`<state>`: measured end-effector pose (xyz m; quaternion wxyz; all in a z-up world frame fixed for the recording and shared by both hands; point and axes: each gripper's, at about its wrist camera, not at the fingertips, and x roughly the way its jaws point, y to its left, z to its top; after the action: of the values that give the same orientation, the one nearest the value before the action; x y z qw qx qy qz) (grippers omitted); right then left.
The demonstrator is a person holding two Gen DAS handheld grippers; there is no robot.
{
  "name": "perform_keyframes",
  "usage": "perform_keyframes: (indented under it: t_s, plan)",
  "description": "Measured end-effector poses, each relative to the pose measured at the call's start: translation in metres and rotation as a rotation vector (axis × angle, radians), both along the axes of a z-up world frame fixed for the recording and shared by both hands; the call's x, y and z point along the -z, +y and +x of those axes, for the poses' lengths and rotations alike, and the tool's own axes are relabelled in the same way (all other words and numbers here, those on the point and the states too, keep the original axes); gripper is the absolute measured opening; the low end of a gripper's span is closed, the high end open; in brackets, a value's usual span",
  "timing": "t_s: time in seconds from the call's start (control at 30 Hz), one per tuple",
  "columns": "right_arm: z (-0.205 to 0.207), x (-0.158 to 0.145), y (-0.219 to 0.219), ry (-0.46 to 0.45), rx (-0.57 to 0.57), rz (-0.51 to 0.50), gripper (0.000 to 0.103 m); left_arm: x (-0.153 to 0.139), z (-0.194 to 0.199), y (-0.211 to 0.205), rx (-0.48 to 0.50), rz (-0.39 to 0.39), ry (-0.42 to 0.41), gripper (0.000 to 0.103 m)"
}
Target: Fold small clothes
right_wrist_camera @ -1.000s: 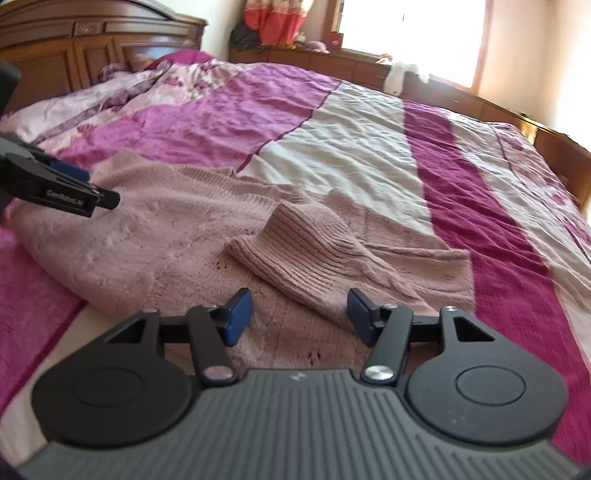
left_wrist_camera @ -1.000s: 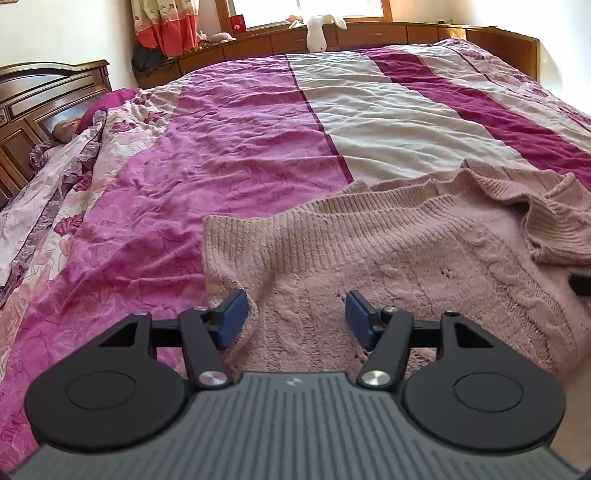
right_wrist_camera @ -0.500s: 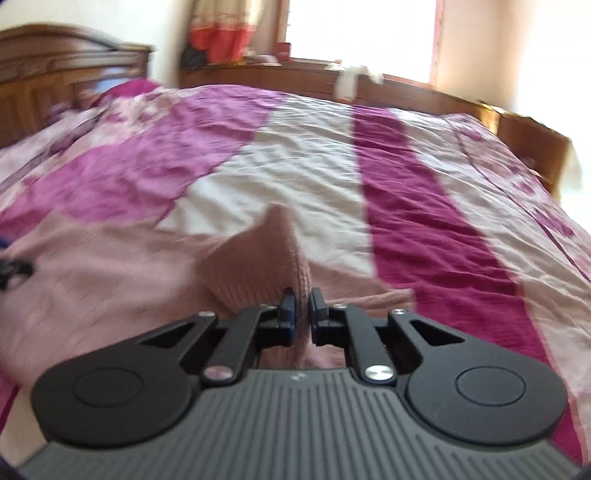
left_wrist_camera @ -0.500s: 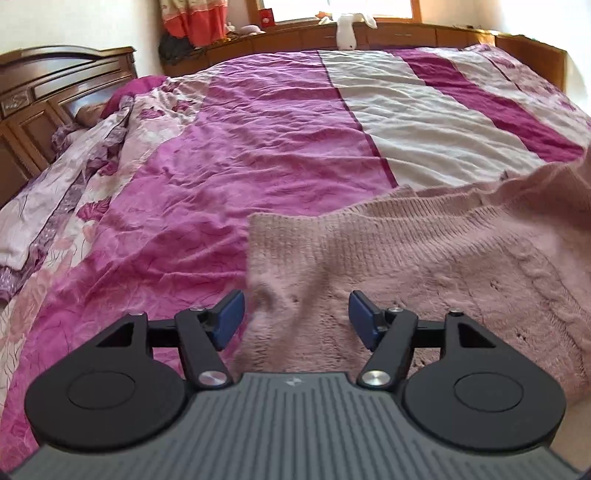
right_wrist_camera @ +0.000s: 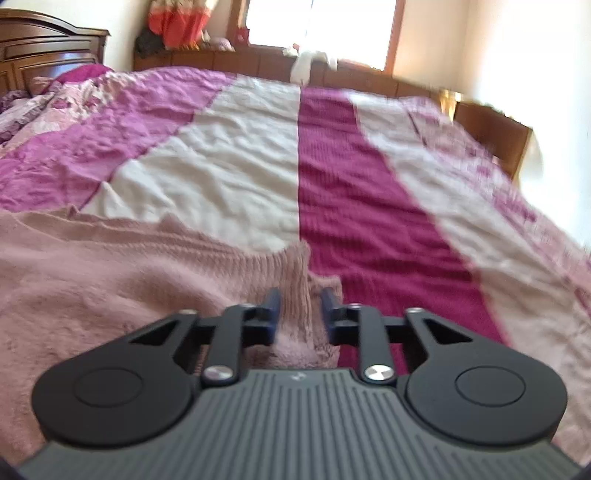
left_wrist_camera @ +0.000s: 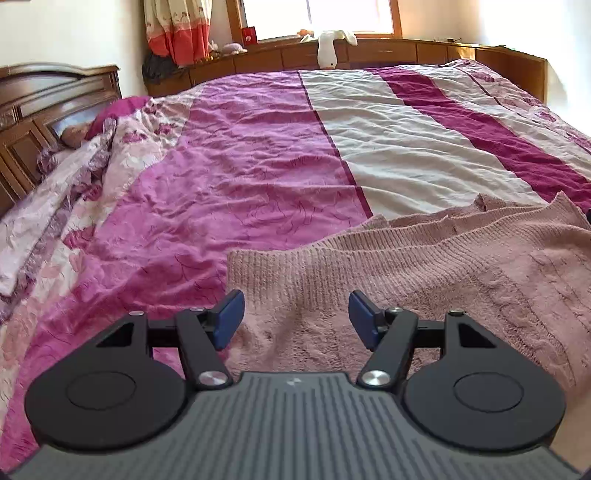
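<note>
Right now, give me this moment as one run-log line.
task: fold sweater | left gripper: open over hem | right gripper: jaws opening, sweater fold between them | surface: bedspread

Left wrist view: sitting low above the near left part of the pink knitted sweater (left_wrist_camera: 424,280), looking forward and slightly down across the magenta, cream and crimson striped bedspread (left_wrist_camera: 258,177) toward the bright window (left_wrist_camera: 317,14).

Right wrist view: hovering close over the sweater's right edge (right_wrist_camera: 110,280), facing the same window (right_wrist_camera: 317,29), somewhat blurred.

Shared: both are taking in the sweater, bedspread, dark carved wooden headboard (left_wrist_camera: 40,107) and window wall.
</note>
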<state>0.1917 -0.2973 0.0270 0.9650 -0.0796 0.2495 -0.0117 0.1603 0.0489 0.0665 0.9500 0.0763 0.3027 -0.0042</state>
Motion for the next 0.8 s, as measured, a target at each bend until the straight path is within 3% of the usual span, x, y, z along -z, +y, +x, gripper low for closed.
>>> perform_keyframes:
  t_s: [0.07,0.13,0.3,0.43,0.53,0.67,0.8]
  plan:
    - [-0.011,-0.008,0.002,-0.039,-0.032,0.005,0.046,0.005,0.003,0.001,-0.001,-0.035,0.018,0.07]
    - [-0.019,-0.013,0.003,-0.059,-0.087,0.05,0.046,0.011,0.005,0.003,-0.002,-0.06,0.035,0.07]
    - [-0.007,-0.016,-0.006,0.075,-0.215,0.287,0.046,0.026,0.012,0.006,-0.02,-0.062,0.068,0.07]
    - [0.019,-0.001,-0.022,0.173,-0.118,0.377,0.045,0.029,0.014,0.008,-0.011,-0.047,0.07,0.07]
    - [0.017,-0.002,-0.035,0.143,-0.087,0.451,0.045,0.03,0.014,0.008,-0.001,-0.041,0.068,0.071]
    - [0.017,-0.013,-0.038,0.086,-0.073,0.392,0.045,0.03,0.014,0.008,-0.013,-0.055,0.067,0.071]
    - [0.041,-0.007,-0.04,0.118,-0.039,0.311,0.042,0.031,0.013,0.007,-0.016,-0.051,0.062,0.072]
